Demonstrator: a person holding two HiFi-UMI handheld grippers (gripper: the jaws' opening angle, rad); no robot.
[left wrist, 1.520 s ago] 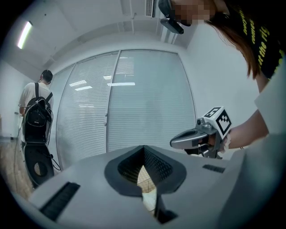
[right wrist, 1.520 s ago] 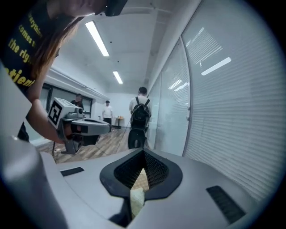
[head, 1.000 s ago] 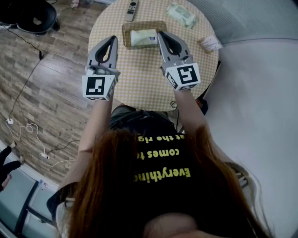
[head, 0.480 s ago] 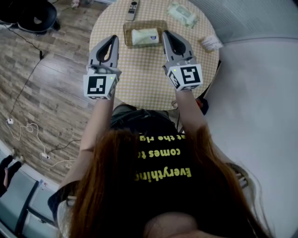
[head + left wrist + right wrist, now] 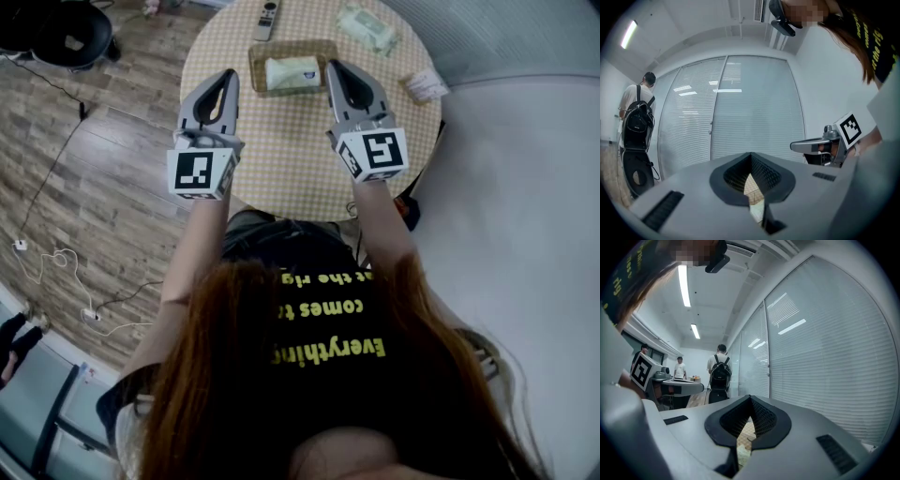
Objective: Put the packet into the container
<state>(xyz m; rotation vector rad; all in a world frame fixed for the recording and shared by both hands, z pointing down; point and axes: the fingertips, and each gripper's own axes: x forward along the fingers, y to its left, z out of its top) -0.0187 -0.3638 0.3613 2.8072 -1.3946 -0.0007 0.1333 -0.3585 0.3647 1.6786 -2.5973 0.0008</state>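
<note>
Beyond the tip of the right claw point(image 5: 335, 67), and off to its right, a green-and-white packet point(image 5: 367, 28) lies loose on the surface point(image 5: 281, 141). It is well apart from the claw and outside the container point(image 5: 253, 70). Its long axis slants across the claw's line of reach rather than along it.

The container sits just left of that claw's tip, between it and the left claw point(image 5: 225, 78). It already holds a pale packet point(image 5: 291, 71) lying crosswise, its length along the container's long side.

Both claws hover above the surface with jaws pressed together and nothing between them. Each claw's own view shows only a sliver of checked cloth through the slit.

If the loose packet is the one meant, the right claw is plainly the nearer, since the left would have to cross over the container. The right claw would need to spread, swing forward and right, and turn so its jaws close across the packet's narrow side. If the pale packet is the one meant, the job looks done.

A small wrapper point(image 5: 424, 87) lies right of the right claw, and a remote point(image 5: 266, 19) lies beyond the container.
</note>
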